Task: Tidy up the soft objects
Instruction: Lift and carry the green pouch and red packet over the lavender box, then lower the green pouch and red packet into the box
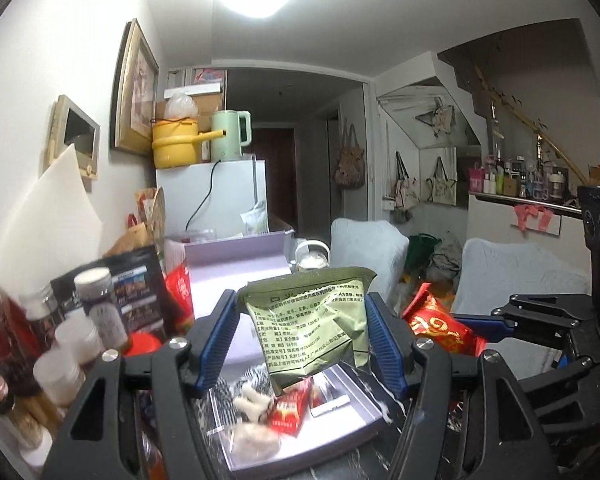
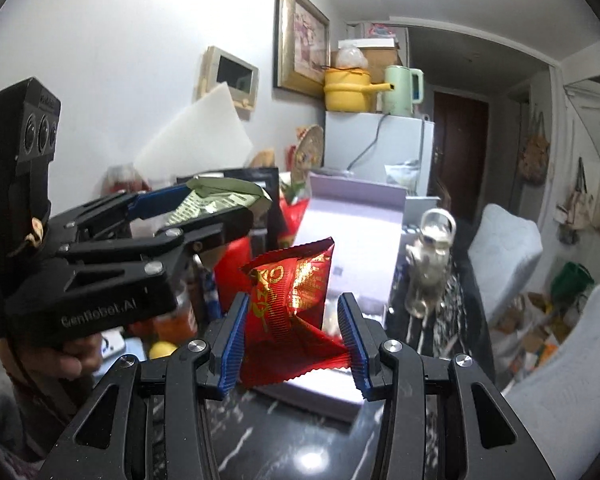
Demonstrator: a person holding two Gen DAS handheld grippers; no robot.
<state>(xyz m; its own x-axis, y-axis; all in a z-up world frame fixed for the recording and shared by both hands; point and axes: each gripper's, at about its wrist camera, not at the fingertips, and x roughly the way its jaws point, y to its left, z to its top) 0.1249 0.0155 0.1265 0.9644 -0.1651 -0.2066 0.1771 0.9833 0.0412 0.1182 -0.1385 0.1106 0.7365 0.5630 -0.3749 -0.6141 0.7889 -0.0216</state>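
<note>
- The left gripper [image 1: 302, 340] pointed nearly level above the open box [image 1: 340, 412], jaws half-spread, clamping a green packet [image 1: 312, 320].
- The right gripper [image 2: 294, 344] tilted slightly downward beside it, jaws narrower, pinching a red packet [image 2: 296, 300] above the dark table [image 2: 300, 440].

A crumpled olive-green printed pouch [image 1: 312, 320] and a creased red foil packet [image 2: 296, 312] hang pinched, tilted.
</note>
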